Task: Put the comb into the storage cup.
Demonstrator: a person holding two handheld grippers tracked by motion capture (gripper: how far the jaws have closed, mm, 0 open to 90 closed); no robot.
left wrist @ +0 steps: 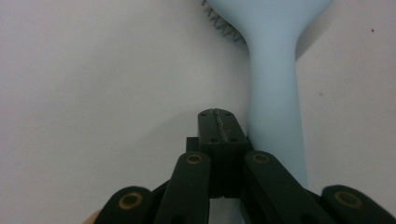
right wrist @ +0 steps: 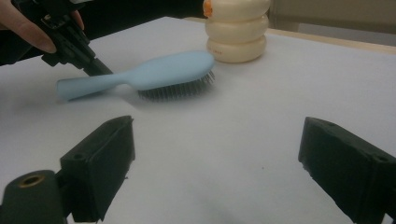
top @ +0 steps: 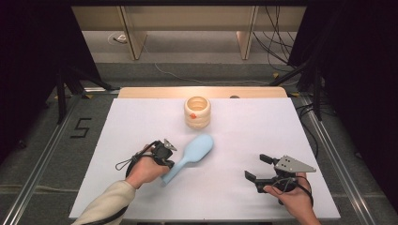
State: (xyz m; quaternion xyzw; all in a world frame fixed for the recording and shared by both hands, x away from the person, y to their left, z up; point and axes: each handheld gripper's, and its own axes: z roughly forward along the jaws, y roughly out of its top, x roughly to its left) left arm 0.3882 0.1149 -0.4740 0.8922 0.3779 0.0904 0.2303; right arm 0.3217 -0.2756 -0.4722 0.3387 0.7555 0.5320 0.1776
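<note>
Hairbrush (top: 192, 154) lies bristles-down mid-table, near side of a ribbed cream holder (top: 197, 112). Left gripper view: left gripper (left wrist: 218, 122) clenched empty, pressing beside the handle, apparently to nudge it. Right gripper view: right gripper (right wrist: 215, 158) released, waiting well apart.

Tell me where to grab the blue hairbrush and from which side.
Grip the hairbrush by its narrow handle, coming from above with one finger on each long side. It lies bristles down on the table, so the head is broad and the bristle side unreachable, while the handle is slim and straight. The shut left gripper already sits beside the handle.
</note>
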